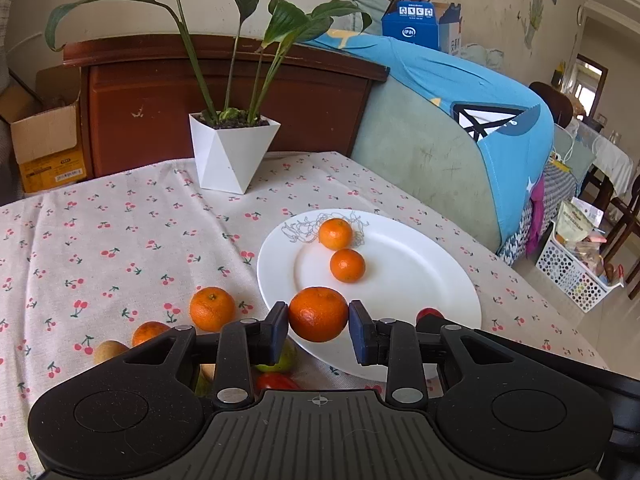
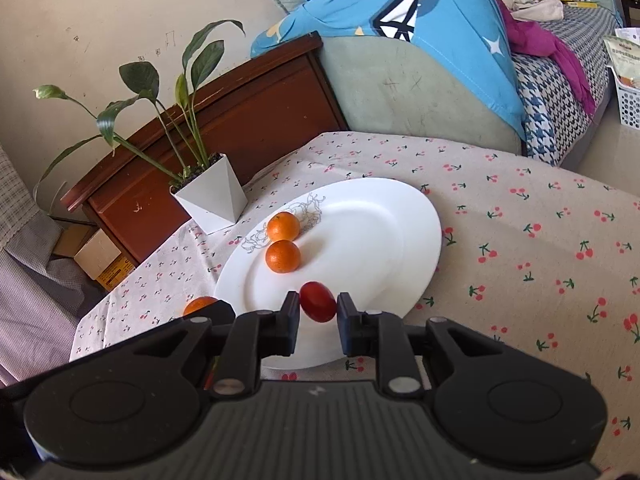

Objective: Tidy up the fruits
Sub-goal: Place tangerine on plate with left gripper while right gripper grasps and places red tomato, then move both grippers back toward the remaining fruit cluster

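1. The blue carton [image 1: 420,26] on the sofa back carries a white oval logo and a row of small icons; its characters are too small to read.
2. No other print is legible.

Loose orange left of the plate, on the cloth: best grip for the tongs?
Take the orange across its widest middle, coming from above. It is round and sits stem-up on the cloth, with another fruit close by on its near left.
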Demonstrator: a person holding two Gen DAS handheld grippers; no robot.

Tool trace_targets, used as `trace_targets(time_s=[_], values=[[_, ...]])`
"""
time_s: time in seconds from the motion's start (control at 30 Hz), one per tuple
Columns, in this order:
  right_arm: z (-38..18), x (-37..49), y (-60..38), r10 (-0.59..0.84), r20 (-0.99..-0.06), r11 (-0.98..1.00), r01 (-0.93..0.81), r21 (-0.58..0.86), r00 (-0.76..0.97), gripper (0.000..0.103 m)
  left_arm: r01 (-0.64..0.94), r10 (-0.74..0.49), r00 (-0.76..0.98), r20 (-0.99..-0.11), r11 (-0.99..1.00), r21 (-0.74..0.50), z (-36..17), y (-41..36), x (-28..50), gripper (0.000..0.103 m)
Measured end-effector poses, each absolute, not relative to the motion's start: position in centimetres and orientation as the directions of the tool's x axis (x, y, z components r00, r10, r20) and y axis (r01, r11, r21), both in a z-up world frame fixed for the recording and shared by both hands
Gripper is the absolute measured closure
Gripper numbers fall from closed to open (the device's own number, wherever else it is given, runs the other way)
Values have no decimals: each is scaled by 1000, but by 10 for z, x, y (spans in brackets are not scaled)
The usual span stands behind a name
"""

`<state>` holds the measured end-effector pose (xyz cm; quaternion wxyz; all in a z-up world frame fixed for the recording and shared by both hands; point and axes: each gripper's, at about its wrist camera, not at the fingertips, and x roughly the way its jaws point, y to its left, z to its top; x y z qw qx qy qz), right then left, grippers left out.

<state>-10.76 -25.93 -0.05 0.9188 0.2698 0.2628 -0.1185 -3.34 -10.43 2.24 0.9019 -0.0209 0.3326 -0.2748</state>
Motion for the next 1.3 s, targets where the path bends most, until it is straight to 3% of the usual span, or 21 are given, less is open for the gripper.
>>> trace_targets(time_s=[0.2,0.33,0.57,1.3], values=[[-2,-108,-262,-82,-548,808,377,453,832,80,485,-507,627,-591,848,-212,20,-110,-30,71],[-3,-108,-263,-79,-554,801,383,460,829,79,465,-496,640,-587,858,-217,23,-107,-29,58],[-1,-108,-258,-60,-555,811,364,457,830,79,453,-483,650,-586,866,-211,28,-99,-33,53],[1,-113,-221,60,-565,885,218,411,823,79,273,-344,721,-601,939,-210,49,-24,-44,52]])
